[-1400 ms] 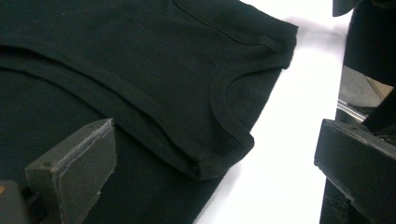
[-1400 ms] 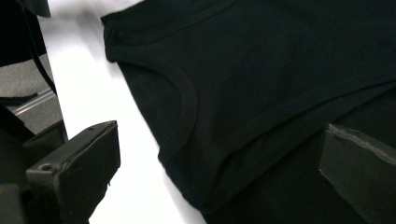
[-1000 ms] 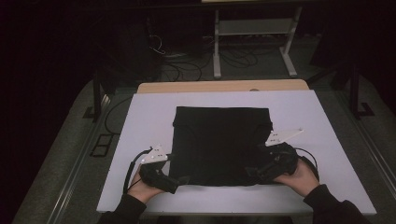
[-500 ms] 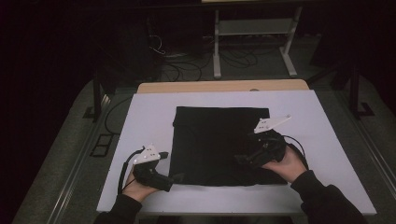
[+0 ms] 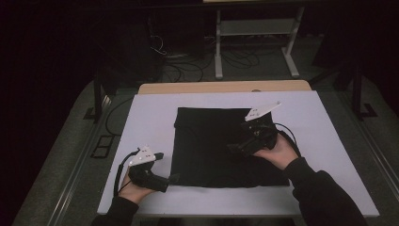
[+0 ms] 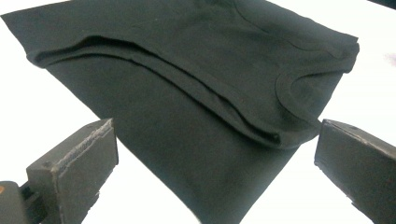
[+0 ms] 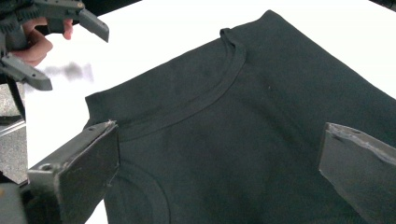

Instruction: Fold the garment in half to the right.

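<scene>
A black cotton T-shirt, folded into a rough square (image 5: 221, 146), lies flat near the middle of the white rectangular tabletop (image 5: 324, 122), a little toward the person's side. In the left gripper view the shirt (image 6: 187, 107) shows its folded layers stacked one on another, with a ribbed round collar band (image 6: 299, 93) curving near the right-hand corner. In the right gripper view the same collar band (image 7: 205, 100) runs as a curved strip across the cloth (image 7: 261, 135). The table carries no box, tray or other container; the shirt is the one loose thing on it.

The left gripper (image 5: 175, 178), held in the person's left hand (image 5: 136, 190), sits low at the near left corner of the shirt, its tips just at the cloth's edge. In its own view the two black jaws stand wide apart, with the shirt's near corner lying between them on the table and neither jaw touching it; they grip nothing.

The right gripper (image 5: 234, 149), held in the right hand (image 5: 277, 153), is above the right half of the shirt, pointing leftward over the cloth. Its own view shows its jaws spread just as wide, with the shirt's flat surface below and nothing between them. That view also shows the left gripper (image 7: 70, 49) far off at the upper left, over bare tabletop, its jaws parted.

Behind the white top a strip of pale wooden table edge (image 5: 226, 87) shows.
</scene>
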{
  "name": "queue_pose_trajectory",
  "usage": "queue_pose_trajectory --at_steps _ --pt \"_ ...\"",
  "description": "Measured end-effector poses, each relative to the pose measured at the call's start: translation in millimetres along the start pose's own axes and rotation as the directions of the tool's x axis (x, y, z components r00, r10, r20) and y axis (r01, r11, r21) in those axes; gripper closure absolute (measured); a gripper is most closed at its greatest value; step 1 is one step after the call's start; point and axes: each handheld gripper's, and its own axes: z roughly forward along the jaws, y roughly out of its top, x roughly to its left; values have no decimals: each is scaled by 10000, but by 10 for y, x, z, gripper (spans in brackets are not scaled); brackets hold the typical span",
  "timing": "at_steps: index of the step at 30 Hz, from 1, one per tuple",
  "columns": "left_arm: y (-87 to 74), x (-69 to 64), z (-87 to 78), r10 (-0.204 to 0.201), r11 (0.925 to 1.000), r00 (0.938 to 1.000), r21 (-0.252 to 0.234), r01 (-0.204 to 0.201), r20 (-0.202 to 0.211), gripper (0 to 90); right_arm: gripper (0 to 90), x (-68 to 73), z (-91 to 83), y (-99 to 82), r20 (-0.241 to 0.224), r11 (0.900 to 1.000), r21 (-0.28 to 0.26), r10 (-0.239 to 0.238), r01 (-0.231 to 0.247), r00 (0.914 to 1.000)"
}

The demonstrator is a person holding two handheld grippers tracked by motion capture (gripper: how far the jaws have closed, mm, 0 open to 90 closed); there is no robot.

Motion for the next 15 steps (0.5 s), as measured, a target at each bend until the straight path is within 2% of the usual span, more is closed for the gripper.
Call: queue_pose_trajectory --at_steps 5,15 --pt "-34 23 5 81 9997 10000 227 -81 3 0 0 -71 99 98 2 9999 130 29 -29 10000" --pt "-96 89 -13 -13 9983 10000 580 10 50 0 0 -198 224 292 70 9999 138 82 -83 9999"
